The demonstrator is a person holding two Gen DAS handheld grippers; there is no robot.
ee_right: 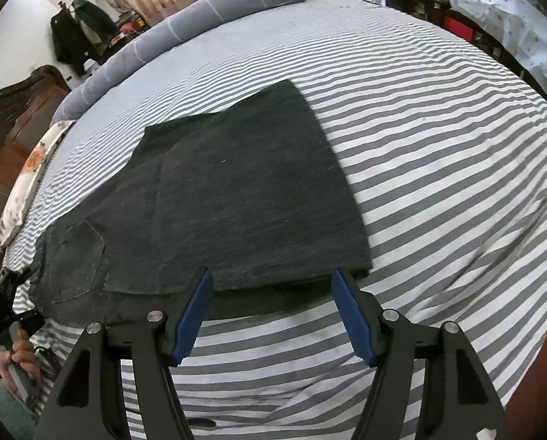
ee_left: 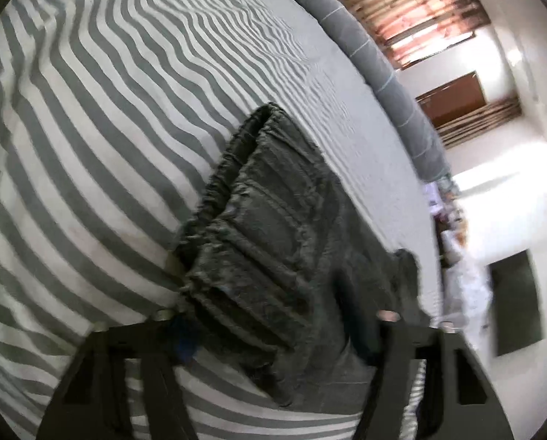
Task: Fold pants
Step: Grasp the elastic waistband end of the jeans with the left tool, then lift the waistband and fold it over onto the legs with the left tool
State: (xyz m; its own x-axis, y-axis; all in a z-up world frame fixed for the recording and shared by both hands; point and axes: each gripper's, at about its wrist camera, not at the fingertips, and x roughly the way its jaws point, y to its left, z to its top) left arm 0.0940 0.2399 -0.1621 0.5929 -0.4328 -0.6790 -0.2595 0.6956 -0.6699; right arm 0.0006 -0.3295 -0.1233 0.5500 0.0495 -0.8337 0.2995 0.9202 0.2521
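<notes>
Dark pants [ee_right: 236, 198] lie folded flat on the striped bedsheet [ee_right: 438, 168]; right gripper [ee_right: 273, 315] open wide at their near hem, left gripper [ee_left: 273, 315] straddling the gathered waistband, grip unclear.

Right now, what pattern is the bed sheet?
Grey and white stripes on the bed sheet, clearest in the right wrist view.

Matt dark knit pants [ee_right: 236, 190] lie on smooth striped cotton sheet [ee_right: 438, 168].
</notes>
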